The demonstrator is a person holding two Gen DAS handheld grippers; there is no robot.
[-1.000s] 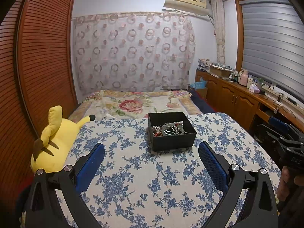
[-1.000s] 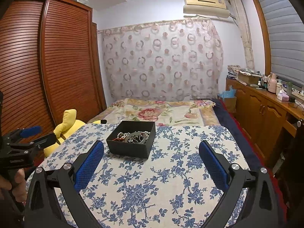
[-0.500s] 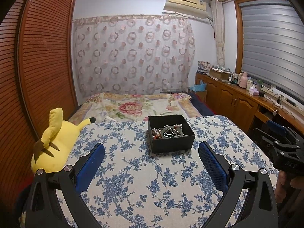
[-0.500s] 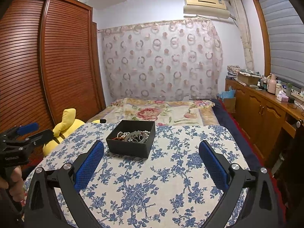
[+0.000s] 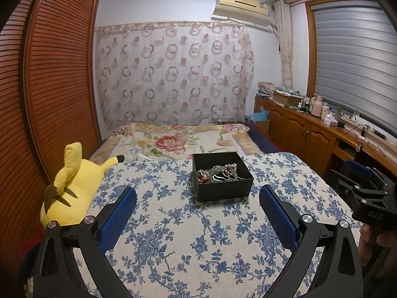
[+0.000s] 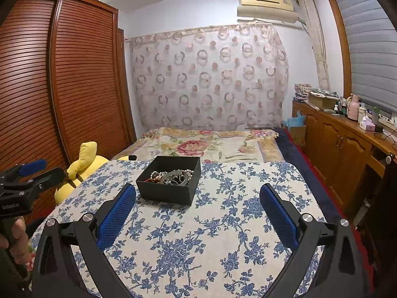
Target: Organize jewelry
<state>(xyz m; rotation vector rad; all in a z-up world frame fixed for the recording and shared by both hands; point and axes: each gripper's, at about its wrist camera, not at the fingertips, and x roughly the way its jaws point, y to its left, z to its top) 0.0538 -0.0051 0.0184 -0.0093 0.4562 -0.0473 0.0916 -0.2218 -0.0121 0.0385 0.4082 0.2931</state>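
the black box (image 5: pixel 222 177) stands on the table (image 5: pixel 173 236), on the blue flowered cloth, a little beyond the tips of both claws. the jewelry (image 5: pixel 218 173) lies all inside it in one mixed heap: a string of pale beads, some red beads and a curved silver piece; how they are tangled i cannot tell well, the pieces are too small in both views. no piece lies on the cloth outside the box.

the left claw (image 5: pixel 197 200) is spread wide and holds nothing, and the right claw (image 6: pixel 197 198) is also spread wide and holds nothing.

compared with one second ago, the change is small. in the left wrist view the box sits slightly lower and the ceiling shows more, so the left claw tilts up a little; the right claw, seen at the right edge of that view, is now lower and closer to the camera. the box and its content keep their place.

for the task this means little. the scene fits jewelry waiting to be sorted out of the box, and equally jewelry already gathered into it. the yellow plush toy (image 5: pixel 74 186) lies beside the table, apart from the box.
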